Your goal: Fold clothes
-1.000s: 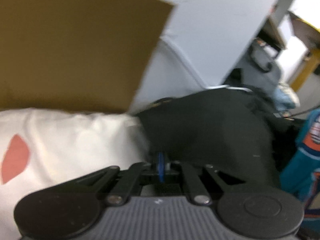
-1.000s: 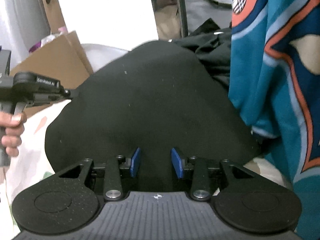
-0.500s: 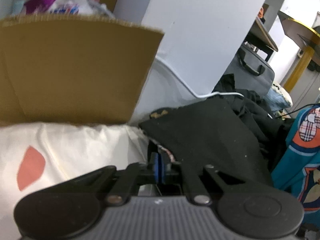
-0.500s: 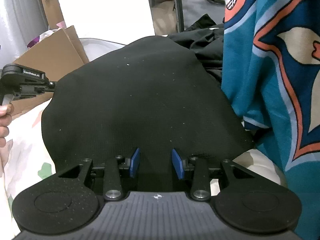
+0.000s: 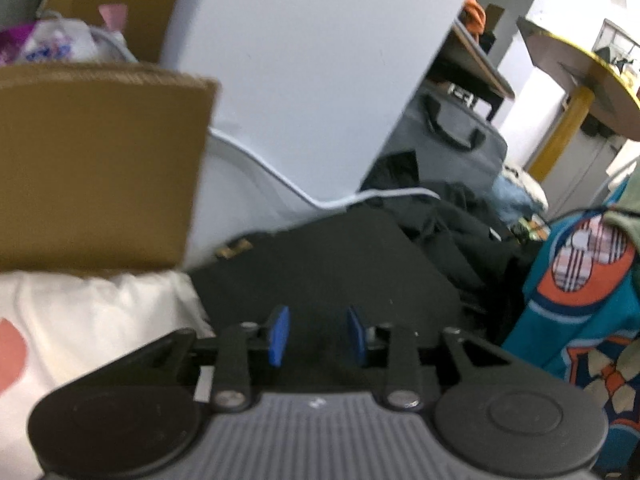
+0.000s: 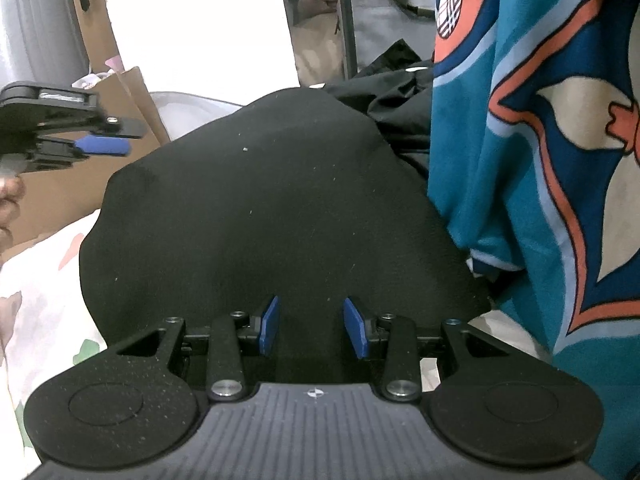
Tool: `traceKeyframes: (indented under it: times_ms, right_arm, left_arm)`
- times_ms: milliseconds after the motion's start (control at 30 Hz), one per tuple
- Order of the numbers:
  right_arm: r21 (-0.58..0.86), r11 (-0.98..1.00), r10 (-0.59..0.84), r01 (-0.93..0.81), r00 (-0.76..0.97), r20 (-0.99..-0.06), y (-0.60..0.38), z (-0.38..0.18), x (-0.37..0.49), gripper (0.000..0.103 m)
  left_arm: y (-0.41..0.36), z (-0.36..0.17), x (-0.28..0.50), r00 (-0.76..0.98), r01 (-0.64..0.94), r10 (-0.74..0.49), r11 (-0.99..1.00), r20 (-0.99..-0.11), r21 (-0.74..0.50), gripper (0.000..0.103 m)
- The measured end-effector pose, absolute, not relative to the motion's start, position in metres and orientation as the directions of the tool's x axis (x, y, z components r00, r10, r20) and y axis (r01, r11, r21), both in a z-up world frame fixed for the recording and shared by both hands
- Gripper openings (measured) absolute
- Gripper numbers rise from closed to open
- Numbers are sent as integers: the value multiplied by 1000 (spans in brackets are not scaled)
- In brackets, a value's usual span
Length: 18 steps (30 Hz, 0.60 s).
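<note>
Through the left wrist camera, the left gripper [image 5: 316,334] is showing its two blue-padded fingers [image 5: 278,334] spread apart with nothing between them, hovering over the near part of the flat black fabric garment [image 5: 320,264]. That garment is lying on the white patterned bed sheet [image 5: 100,312], which is carrying a pink blotch toward its left edge. A brown cardboard box [image 5: 96,168] is standing behind the sheet's far left side, with a crumpled plastic packet [image 5: 56,40] poking above it. A white wall panel [image 5: 304,68] is rising behind the garment, a thin white cable [image 5: 360,198] is trailing along its foot, and a grey soft bag with dark handles [image 5: 452,148] is sitting further back. At the right edge a teal, orange and white patterned jersey [image 5: 580,308] is hanging. This view is somewhat blurred.

Through the right wrist camera, the right gripper [image 6: 312,326] is likewise holding its blue pads wide apart and empty, just above the near edge of the black garment [image 6: 272,216], which is spreading out in a rounded shape across the sheet [image 6: 36,280]. Only this view is showing the left gripper from outside [image 6: 100,138], at the left edge above the garment's far left corner, with part of a person's hand [image 6: 10,200] below it. The jersey [image 6: 540,140] is filling the right side, and a rumpled pile of dark clothing [image 6: 392,96] is lying beyond the garment.
</note>
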State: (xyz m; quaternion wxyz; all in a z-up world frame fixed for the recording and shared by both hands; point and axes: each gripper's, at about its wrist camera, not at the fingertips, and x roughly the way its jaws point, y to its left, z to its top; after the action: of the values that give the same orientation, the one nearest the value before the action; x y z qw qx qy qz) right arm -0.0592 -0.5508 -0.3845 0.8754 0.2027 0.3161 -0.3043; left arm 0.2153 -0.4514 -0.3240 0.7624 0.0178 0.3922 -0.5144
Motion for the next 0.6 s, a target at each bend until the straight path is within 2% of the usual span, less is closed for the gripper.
traceKeyframes:
  times_ms: [67,167,267,300,367,433,500,600]
  right_arm:
    - [169,732,-397,660,615,-681,-550,-385,-58,43]
    - [181,730,-375,659,607,-700,-550,-386,-55,43]
    - [193,727,-352,659,599,-719,-551,-386,-52,45]
    - [197,726,-344,659,596,-725,-551,-386,-51,45]
    - [207,719,-333,663,591,-735,-552,-382,-48,46]
    - [216,716,-320,664,588,-743,-553,-372,-45,48]
    - [225,714,-307,662,586,-750,-554,-360,-41,60]
    - [238,712,-286,661,582,-761,-555,-342,-35,76]
  left_arm:
    - [-457,-332,213,158,801,-761,472,-629,-369,45]
    - [-460,-338,213,149,792,-752,479,-642,-378,46]
    - [-460,-323,217,134,771,-728,503,-672,-391,47]
    - [-460,-316,217,139,767,-717,514,-683,-385,52]
    - [-457,-303,214,159,761,-691,540,-705,-358,82]
    - [-454,-293,210,158,758,-666,555,-729,-343,85]
    - [-449,-281,206,152,754,-659,559,-737,-344,87]
    - [-444,-263,201,168,758,-630,574,-758,-310,96]
